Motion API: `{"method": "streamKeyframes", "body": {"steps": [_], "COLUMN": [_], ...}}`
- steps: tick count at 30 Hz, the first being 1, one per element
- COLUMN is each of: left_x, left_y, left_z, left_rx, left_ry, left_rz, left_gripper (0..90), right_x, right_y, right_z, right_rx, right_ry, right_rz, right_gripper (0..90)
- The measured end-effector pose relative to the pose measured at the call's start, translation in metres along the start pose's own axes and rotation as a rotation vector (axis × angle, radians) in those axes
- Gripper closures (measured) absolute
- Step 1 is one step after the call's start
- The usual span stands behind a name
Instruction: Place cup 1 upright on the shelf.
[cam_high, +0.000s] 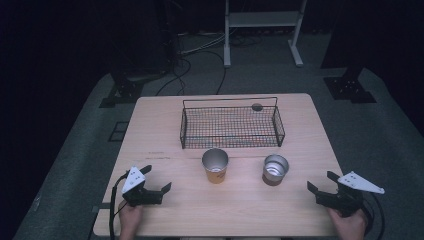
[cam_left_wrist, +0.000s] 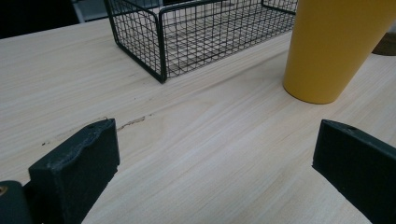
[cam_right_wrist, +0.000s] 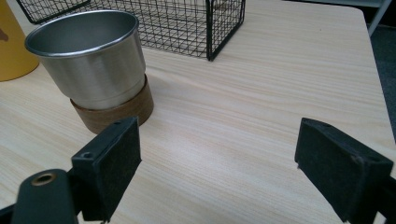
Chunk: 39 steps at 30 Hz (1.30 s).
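A yellow cup (cam_high: 215, 166) (cam_left_wrist: 334, 46) (cam_right_wrist: 11, 46) with a metal inside stands upright near the table's middle. Right of it, a steel cup (cam_high: 275, 169) (cam_right_wrist: 91, 60) sits on a round brown base (cam_right_wrist: 116, 109). Behind both lies a black wire basket (cam_high: 182, 130) (cam_left_wrist: 161, 46) (cam_right_wrist: 210, 28). My left gripper (cam_high: 157, 177) (cam_left_wrist: 215, 126) rests low at the front left, open, jaws empty, with the yellow cup ahead to its right. My right gripper (cam_high: 320, 180) (cam_right_wrist: 217, 126) sits at the front right, open and empty, with the steel cup just ahead of its left jaw.
The light wooden table (cam_high: 160, 125) has a small dark round mark (cam_high: 257, 106) by the basket's far rim. Grey floor surrounds it, with cables (cam_high: 180, 70) and a white frame stand (cam_high: 262, 30) at the back, and black stand feet (cam_high: 350, 87) either side.
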<state>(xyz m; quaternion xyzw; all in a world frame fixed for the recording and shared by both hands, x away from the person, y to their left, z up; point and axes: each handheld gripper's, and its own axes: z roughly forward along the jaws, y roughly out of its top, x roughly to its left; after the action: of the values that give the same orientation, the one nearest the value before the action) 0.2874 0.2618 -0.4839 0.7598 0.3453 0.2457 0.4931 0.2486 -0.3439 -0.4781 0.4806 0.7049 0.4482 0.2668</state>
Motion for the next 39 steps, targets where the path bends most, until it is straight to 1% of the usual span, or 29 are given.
{"method": "streamKeyframes", "body": {"steps": [4,5,9,12,15,24,26,30,39], "left_x": [0.0,0.0,0.0,0.0,0.0,0.0,0.0,0.0,0.0], "left_y": [0.0,0.0,0.0,0.0,0.0,0.0,0.0,0.0,0.0], "left_z": [0.0,0.0,0.0,0.0,0.0,0.0,0.0,0.0,0.0], "left_rx": [0.0,0.001,-0.001,-0.003,-0.003,-0.003,-0.003,-0.003,-0.003], "left_ry": [-0.001,-0.001,-0.003,-0.005,-0.006,-0.008,-0.009,-0.009,-0.009], "left_rz": [0.006,0.006,0.006,0.003,0.006,0.011,0.01,0.011,0.011], "left_gripper": [0.0,0.0,0.0,0.0,0.0,0.0,0.0,0.0,0.0], "right_x": [0.001,0.002,0.004,0.007,0.008,0.017,0.019,0.022,0.029], "right_y": [0.0,0.0,0.001,0.002,0.002,0.006,0.007,0.007,0.006], "right_z": [-0.001,-0.001,-0.001,-0.002,-0.002,-0.004,-0.004,-0.004,-0.002], "right_rx": [-0.001,-0.002,0.002,0.003,0.002,0.002,0.002,0.012,0.035], "right_ry": [0.003,0.006,0.011,0.019,0.028,0.078,0.082,0.096,0.121], "right_rz": [-0.001,-0.011,-0.017,-0.03,-0.03,-0.05,-0.057,-0.068,-0.074], "right_gripper": [13.6,13.6,13.6,13.6,13.6,13.3,13.3,13.3,13.3]}}
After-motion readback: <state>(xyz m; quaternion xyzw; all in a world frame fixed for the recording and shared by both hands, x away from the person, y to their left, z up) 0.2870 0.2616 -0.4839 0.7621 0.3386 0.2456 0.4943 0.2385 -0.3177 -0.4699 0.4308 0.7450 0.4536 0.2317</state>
